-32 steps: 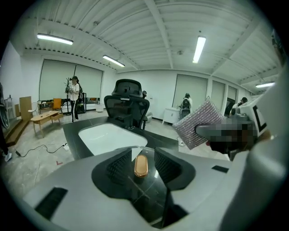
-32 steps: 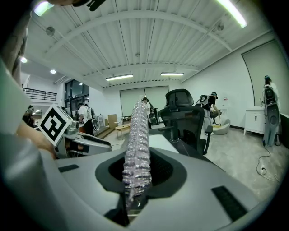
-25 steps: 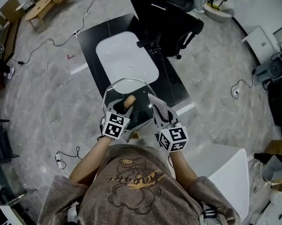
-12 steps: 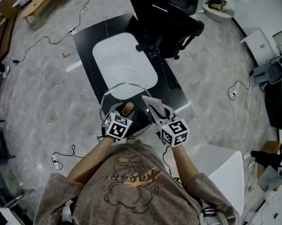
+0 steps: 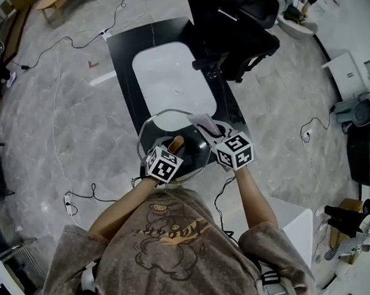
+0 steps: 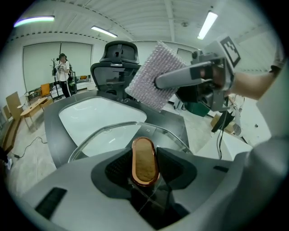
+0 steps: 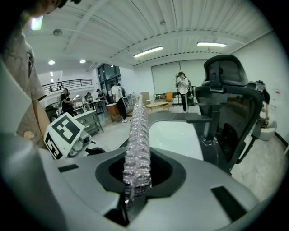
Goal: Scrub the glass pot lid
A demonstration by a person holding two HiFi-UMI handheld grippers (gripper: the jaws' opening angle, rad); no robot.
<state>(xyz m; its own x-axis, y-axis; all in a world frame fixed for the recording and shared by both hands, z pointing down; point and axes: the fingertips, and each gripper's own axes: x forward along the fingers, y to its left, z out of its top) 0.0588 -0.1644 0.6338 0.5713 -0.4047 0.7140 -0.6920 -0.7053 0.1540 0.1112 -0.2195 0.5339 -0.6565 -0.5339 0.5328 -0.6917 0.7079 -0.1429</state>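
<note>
Left gripper jaws have just been closing and now pinch the brown oval knob of the glass pot lid. The lid sits over the near end of the black table, just nearer than the white tray. Right gripper jaws are pressed onto a silvery scrub pad, seen edge-on and poised at the lid's far right rim. Whether the pad meets the glass cannot be told. Both grippers' bodies cover the lid's near half, and the knob's base is hidden between the jaws.
</note>
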